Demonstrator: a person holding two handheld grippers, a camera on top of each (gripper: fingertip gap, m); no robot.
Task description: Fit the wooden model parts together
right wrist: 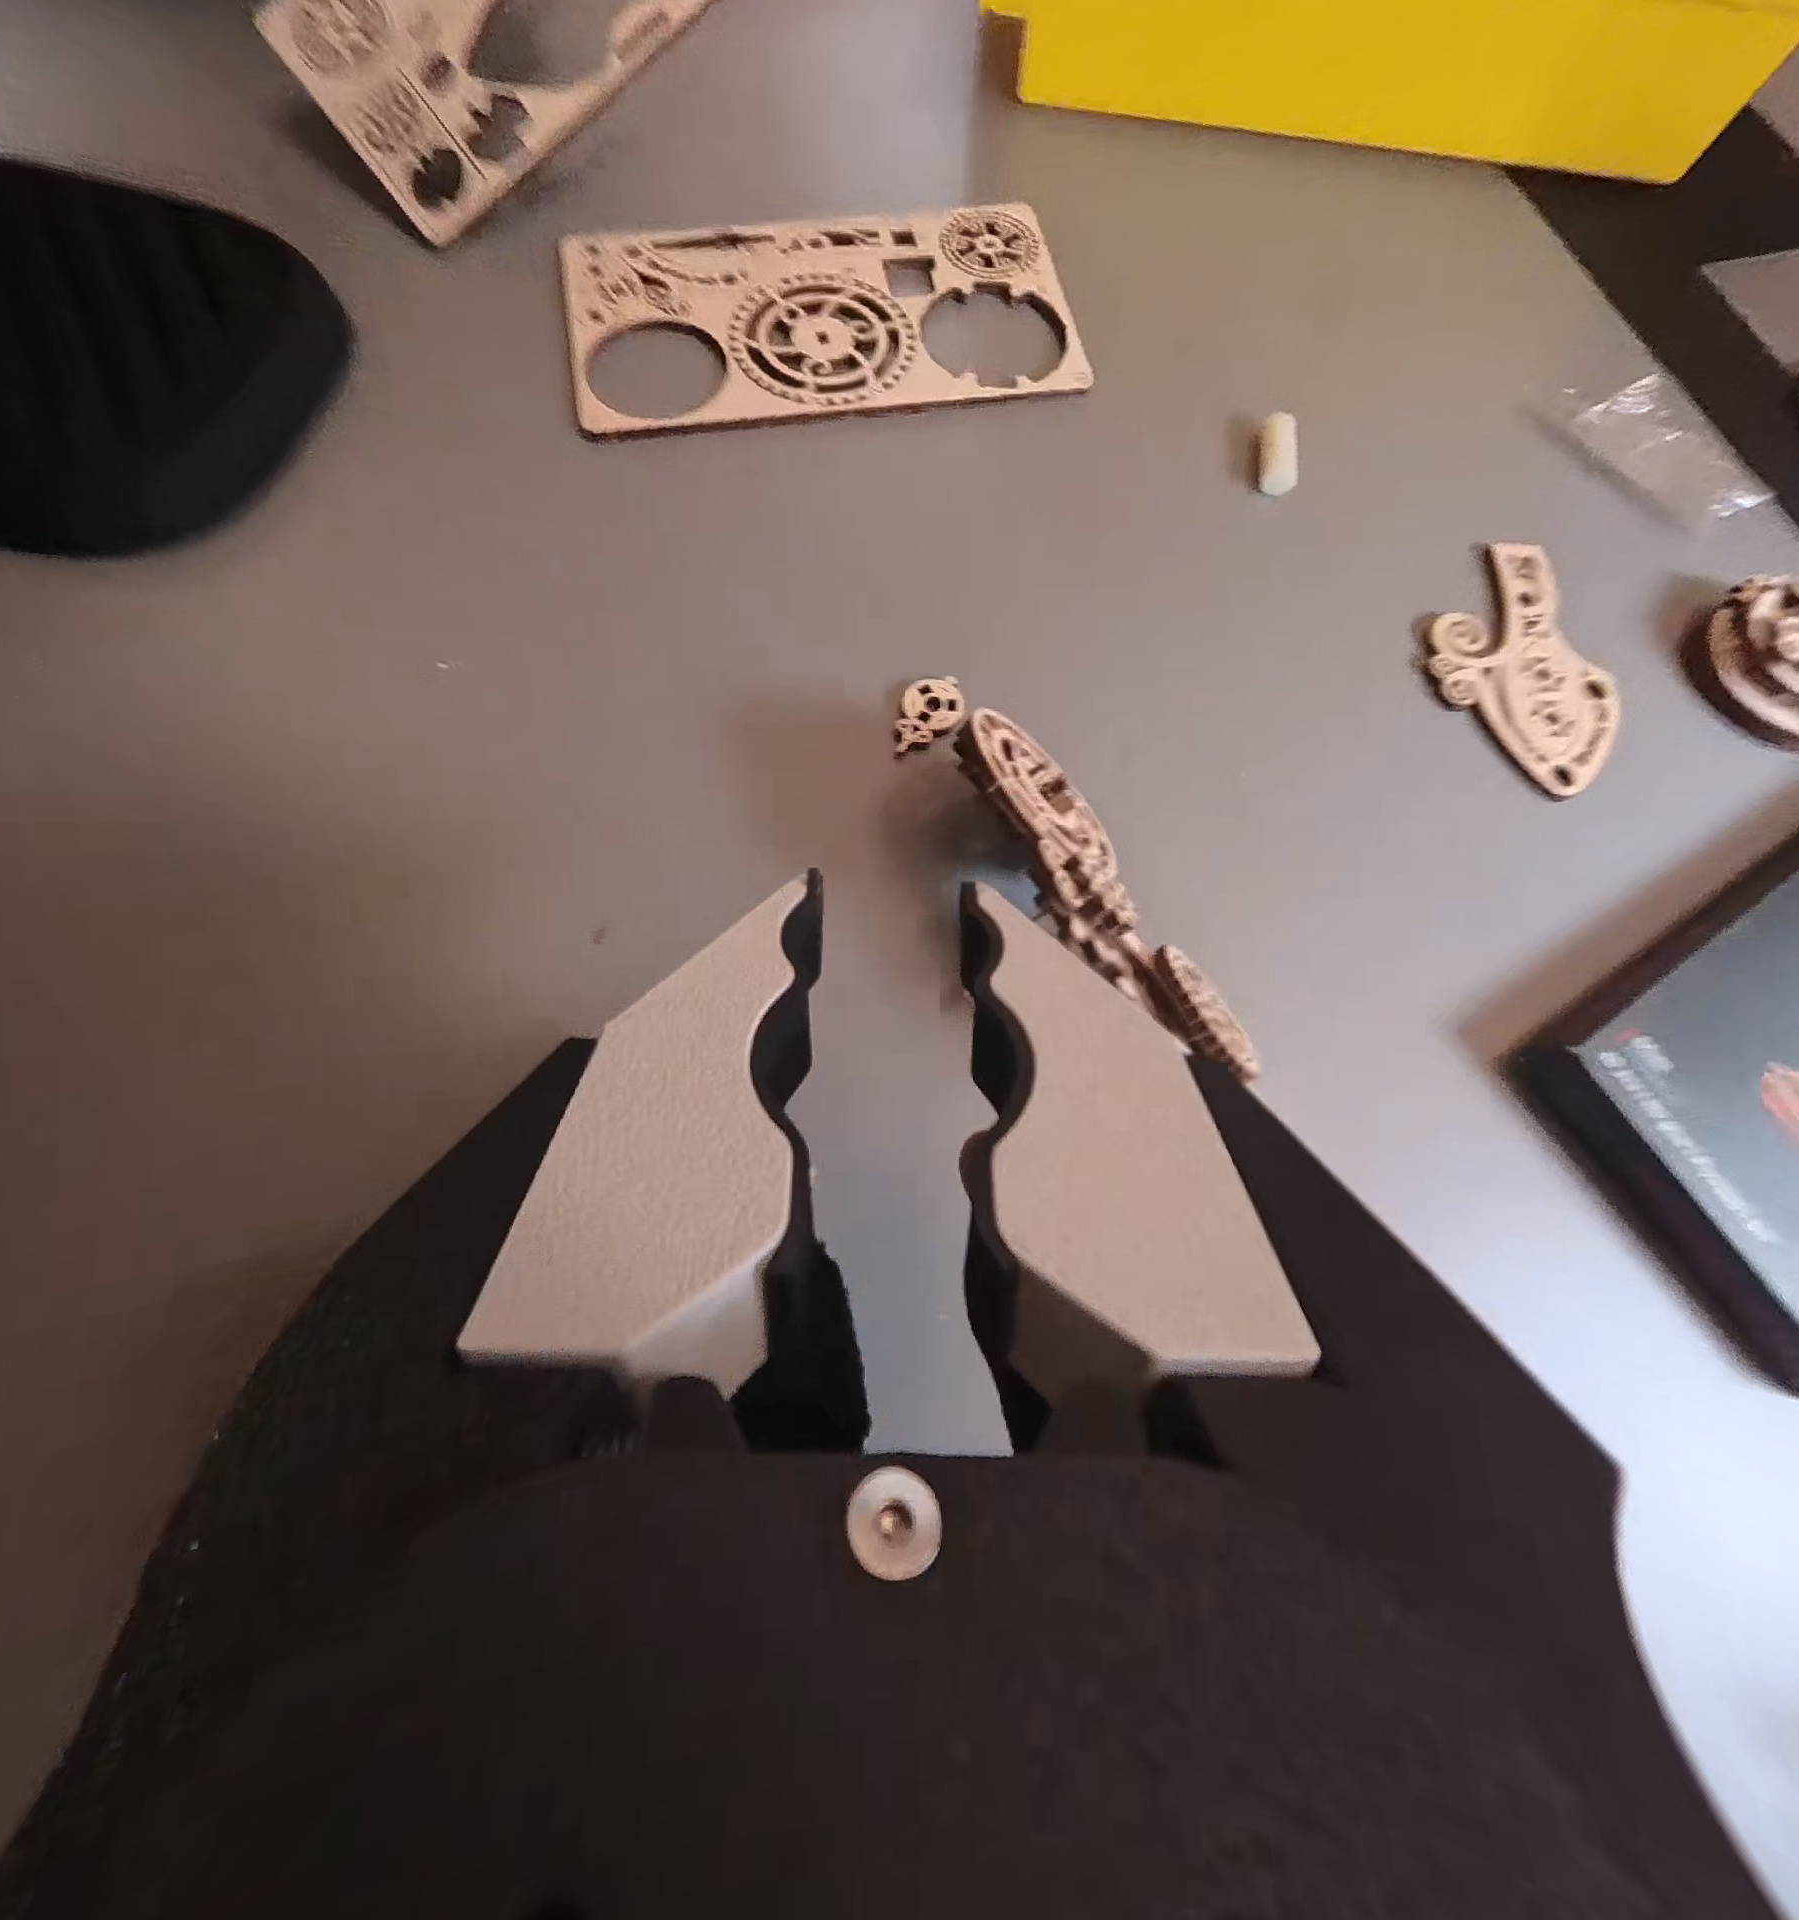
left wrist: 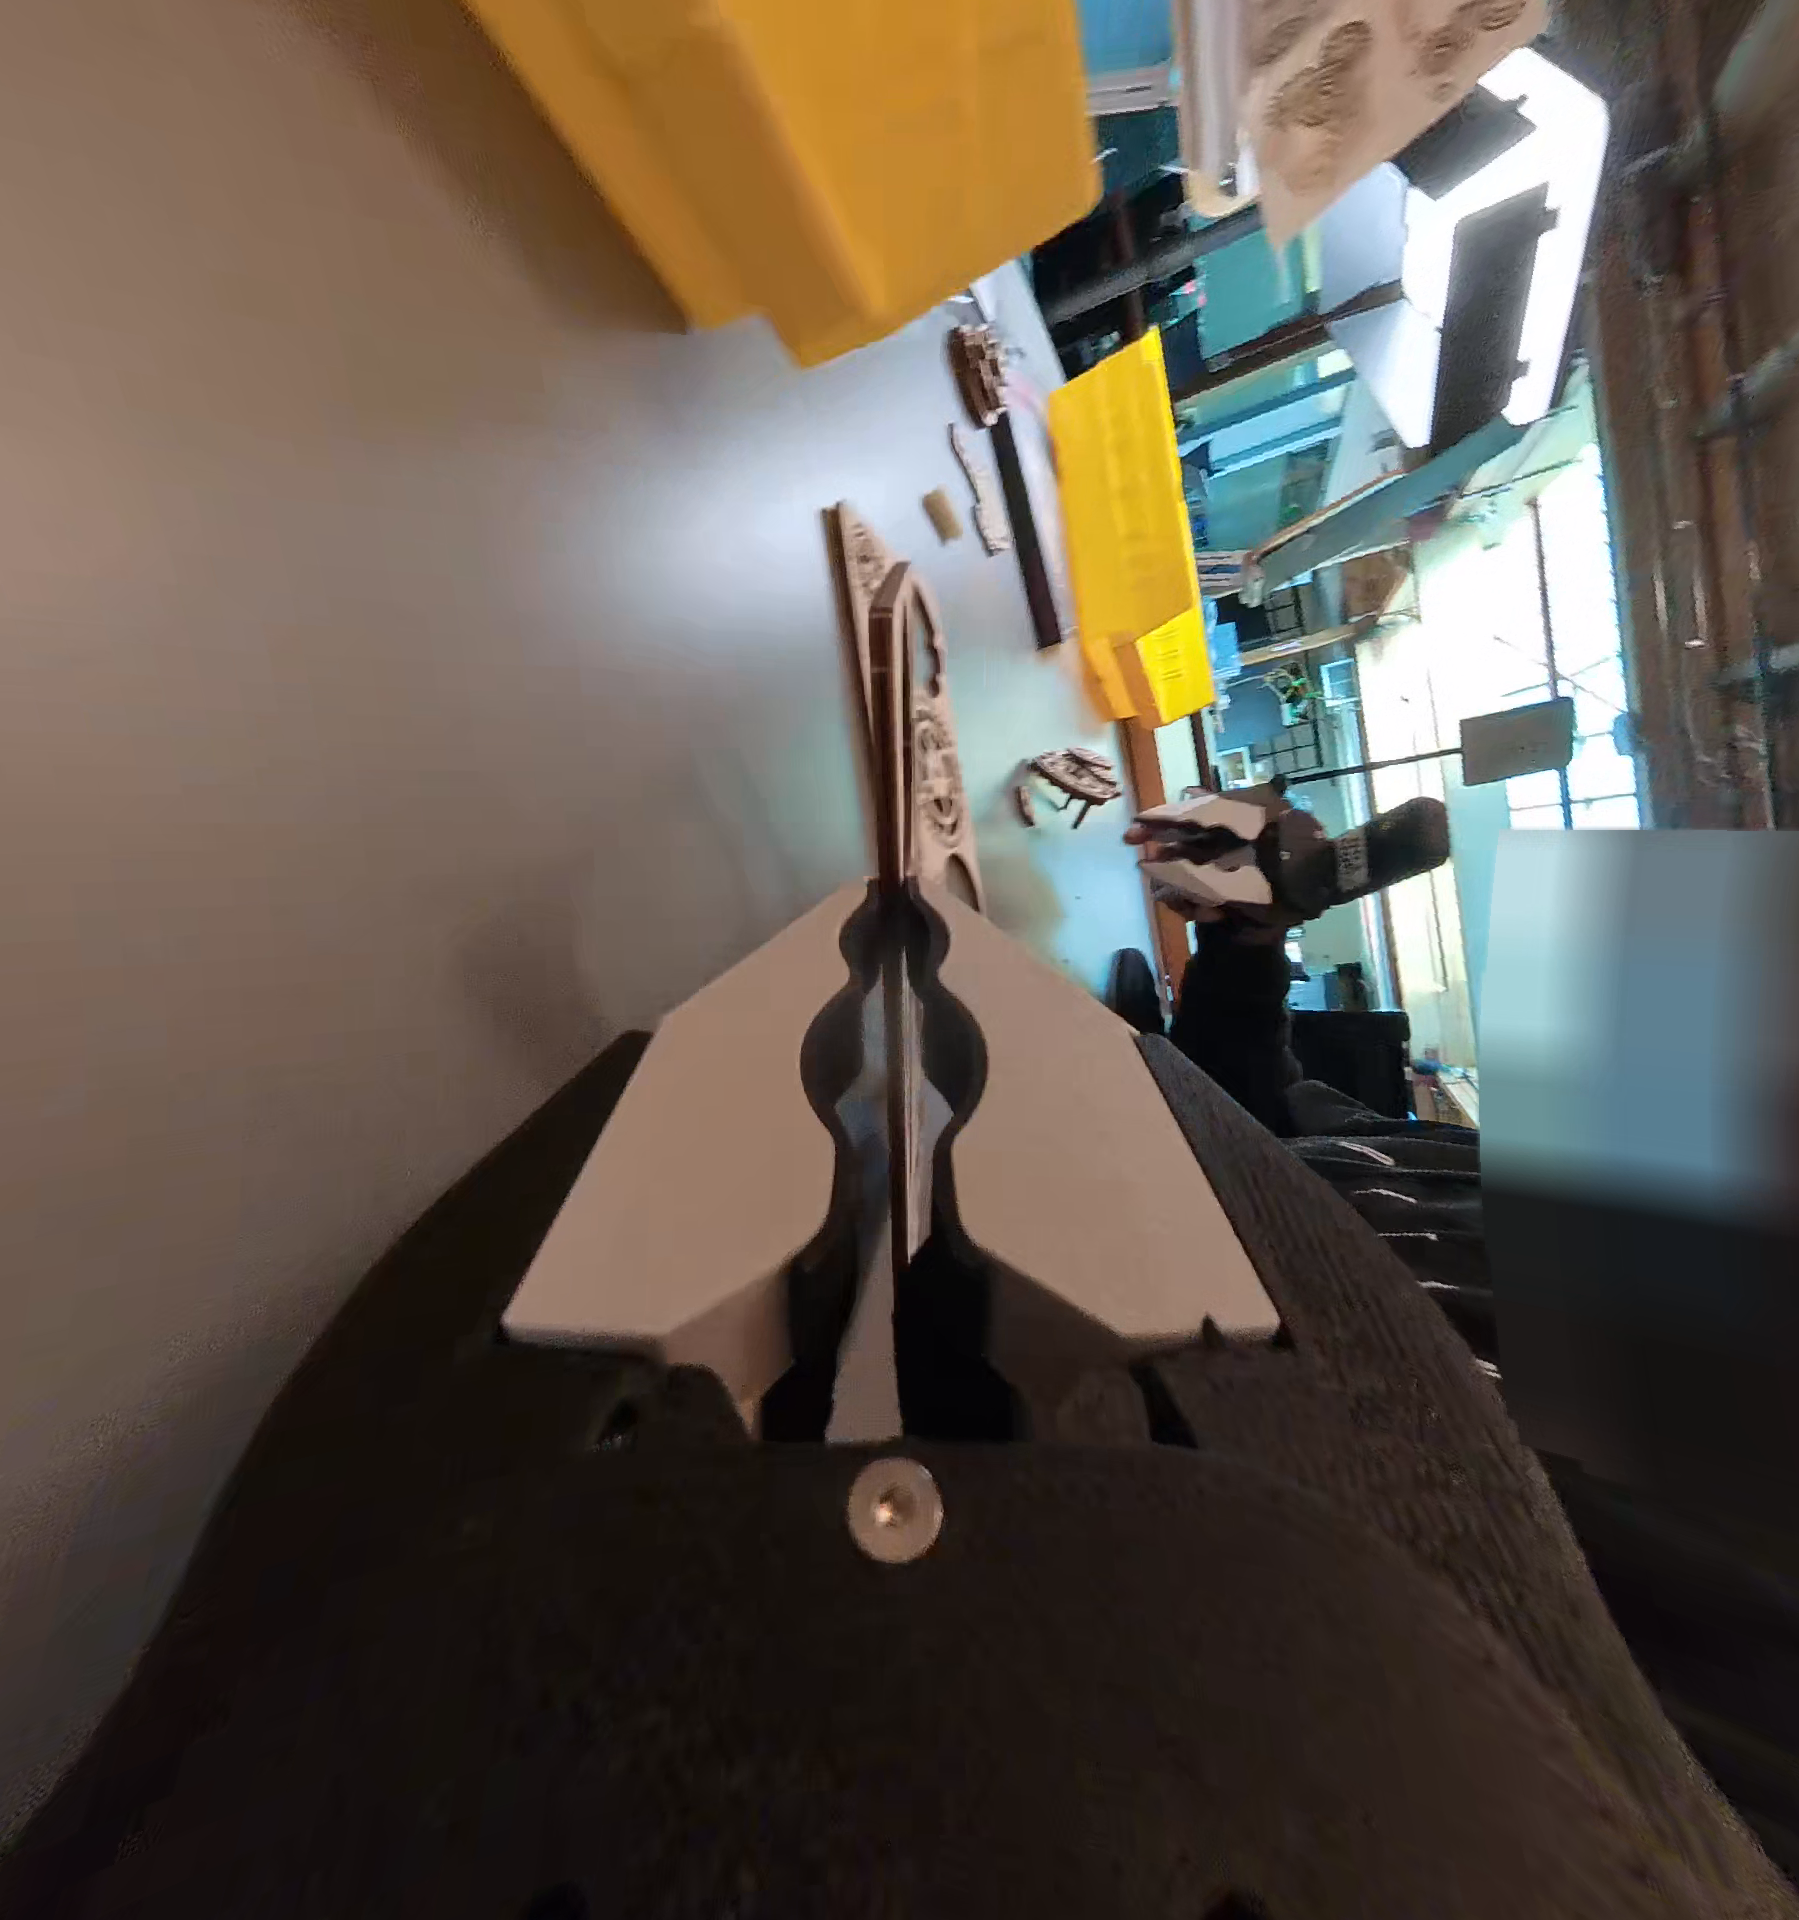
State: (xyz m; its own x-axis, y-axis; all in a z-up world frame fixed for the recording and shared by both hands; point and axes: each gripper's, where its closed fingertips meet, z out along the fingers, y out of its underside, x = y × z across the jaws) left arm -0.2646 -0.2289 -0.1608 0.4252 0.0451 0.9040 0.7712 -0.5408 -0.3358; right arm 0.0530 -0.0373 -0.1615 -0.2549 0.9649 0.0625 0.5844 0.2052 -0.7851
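My left gripper (left wrist: pixel 893 888) is shut on a thin wooden parts sheet (left wrist: pixel 890 727), seen edge-on and held upright off the grey table (right wrist: pixel 355 831). My right gripper (right wrist: pixel 890 894) is open and empty, low over the table. A wooden gear assembly (right wrist: pixel 1051 821) lies just beyond and beside its right finger, with a small loose gear piece (right wrist: pixel 931 712) at its far end. A flat parts sheet (right wrist: pixel 822 322) with cut-outs lies farther ahead. A tilted sheet (right wrist: pixel 438 114) shows at the top left beside a black gripper body (right wrist: pixel 95 364). The right gripper also shows in the left wrist view (left wrist: pixel 1175 852).
A yellow box (right wrist: pixel 1394 73) stands at the far edge. A small pale peg (right wrist: pixel 1276 452), an ornate flat wooden part (right wrist: pixel 1529 675), a round wooden assembly (right wrist: pixel 1788 665), a clear plastic bag (right wrist: pixel 1643 447) and a dark-framed picture sheet (right wrist: pixel 1726 1143) lie to the right. Across from one pair of fingers to the other is roughly 40 centimeters. My left tips are about 30 centimeters from the small loose gear piece (right wrist: pixel 931 712), my right tips only 8 centimeters.
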